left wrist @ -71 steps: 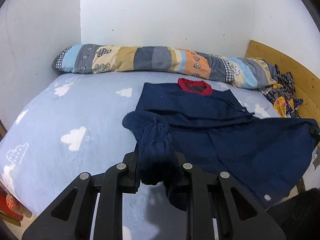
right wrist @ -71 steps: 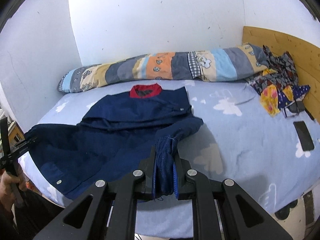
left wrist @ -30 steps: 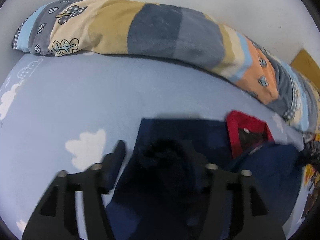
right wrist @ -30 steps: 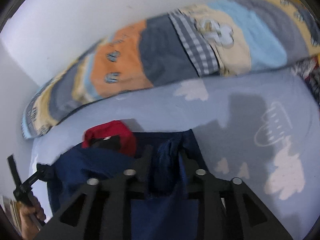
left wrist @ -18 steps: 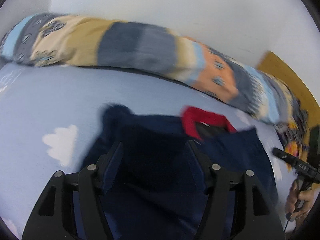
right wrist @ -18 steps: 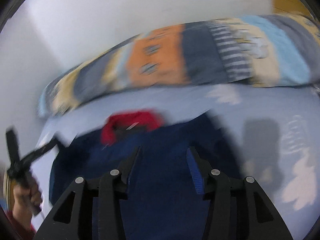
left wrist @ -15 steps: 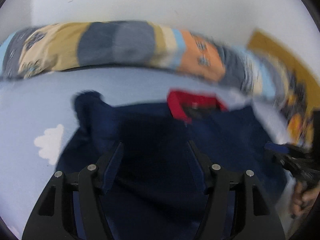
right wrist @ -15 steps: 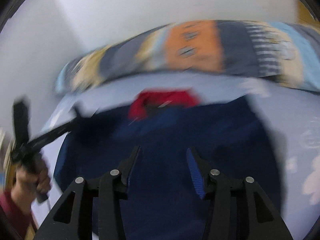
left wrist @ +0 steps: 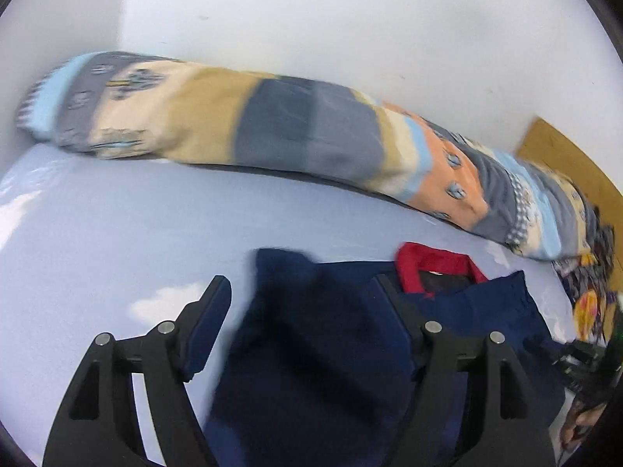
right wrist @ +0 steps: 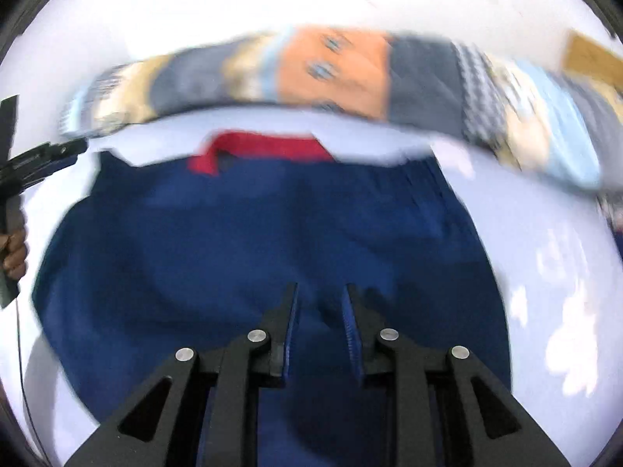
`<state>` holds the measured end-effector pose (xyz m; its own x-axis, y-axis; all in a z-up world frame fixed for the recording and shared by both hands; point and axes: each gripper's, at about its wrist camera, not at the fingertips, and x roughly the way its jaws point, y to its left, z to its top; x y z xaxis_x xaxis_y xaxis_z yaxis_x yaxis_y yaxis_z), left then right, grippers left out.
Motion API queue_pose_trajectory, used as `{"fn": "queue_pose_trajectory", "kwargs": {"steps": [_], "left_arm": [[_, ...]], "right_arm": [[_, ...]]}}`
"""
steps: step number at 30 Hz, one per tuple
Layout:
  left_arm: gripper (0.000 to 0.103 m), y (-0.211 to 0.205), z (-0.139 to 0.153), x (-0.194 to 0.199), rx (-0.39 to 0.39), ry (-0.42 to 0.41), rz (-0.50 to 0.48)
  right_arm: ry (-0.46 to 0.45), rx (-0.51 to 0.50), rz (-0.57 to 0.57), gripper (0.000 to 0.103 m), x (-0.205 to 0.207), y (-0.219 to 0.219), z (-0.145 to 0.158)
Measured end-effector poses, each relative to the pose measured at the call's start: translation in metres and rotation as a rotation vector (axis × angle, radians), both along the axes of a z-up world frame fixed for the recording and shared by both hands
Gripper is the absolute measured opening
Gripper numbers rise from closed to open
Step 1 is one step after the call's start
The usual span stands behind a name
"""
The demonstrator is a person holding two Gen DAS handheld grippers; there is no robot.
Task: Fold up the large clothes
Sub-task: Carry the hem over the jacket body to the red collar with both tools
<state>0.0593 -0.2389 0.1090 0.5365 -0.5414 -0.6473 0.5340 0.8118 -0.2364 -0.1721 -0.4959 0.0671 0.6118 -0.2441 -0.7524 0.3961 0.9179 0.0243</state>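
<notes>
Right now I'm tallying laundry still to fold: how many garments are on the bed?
2: the navy top lies mid-bed below the pillow; a patterned heap sits by the headboard. The heap may hold more than one.

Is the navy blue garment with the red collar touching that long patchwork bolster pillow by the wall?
Apart. In the left wrist view a strip of pale blue bedsheet shows between the navy garment and the patchwork bolster pillow.
</notes>
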Motion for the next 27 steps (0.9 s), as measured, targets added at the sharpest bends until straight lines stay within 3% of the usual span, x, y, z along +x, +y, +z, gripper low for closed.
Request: {"fn": "queue_pose_trajectory", "kwargs": {"steps": [1, 3, 5, 7, 10, 13, 16, 23, 24, 26, 27], "left_arm": [[0.073, 0.016, -0.003, -0.003, -0.012, 0.020, 0.026], [0.073, 0.035, -0.016, -0.007, -0.040, 0.062, 0.078], [0.073, 0.034, -0.034, -0.006, 0.028, 0.121, 0.108], [0.073, 0.031, -0.045, -0.012, 0.097, 0.088, 0.123], [0.073, 0.025, -0.064, -0.014, 0.165, 0.084, 0.051], [0.073, 0.028, -0.080, -0.008, 0.139, 0.139, 0.032], [0.074, 0.034, -0.081, -0.008, 0.112, 0.138, 0.010], [0.075, 0.041, -0.083, -0.010, 0.129, 0.113, -0.015], [0.075, 0.042, -0.083, -0.011, 0.130, 0.109, -0.017], [0.075, 0.044, -0.082, -0.011, 0.129, 0.101, -0.023], [0.075, 0.045, -0.079, -0.013, 0.128, 0.094, -0.032]], "right_arm": [[-0.019, -0.008, 0.036, 0.033, 0.006, 0.008, 0.010], [-0.067, 0.079, 0.150, 0.036, 0.031, 0.026, 0.028], [-0.087, 0.121, 0.206, 0.038, 0.061, 0.043, 0.040], [-0.082, 0.128, 0.258, 0.041, 0.091, 0.063, 0.049], [-0.050, 0.082, 0.339, 0.057, 0.143, 0.106, 0.058], [-0.025, 0.021, 0.379, 0.058, 0.179, 0.136, 0.056], [0.037, -0.031, 0.401, 0.058, 0.219, 0.157, 0.040], [0.150, -0.123, 0.361, 0.055, 0.270, 0.164, -0.012], [0.178, -0.144, 0.291, 0.054, 0.276, 0.151, -0.021], [0.241, -0.281, 0.101, 0.037, 0.283, 0.125, -0.028], [0.254, -0.307, 0.008, 0.037, 0.280, 0.104, -0.028]]}}
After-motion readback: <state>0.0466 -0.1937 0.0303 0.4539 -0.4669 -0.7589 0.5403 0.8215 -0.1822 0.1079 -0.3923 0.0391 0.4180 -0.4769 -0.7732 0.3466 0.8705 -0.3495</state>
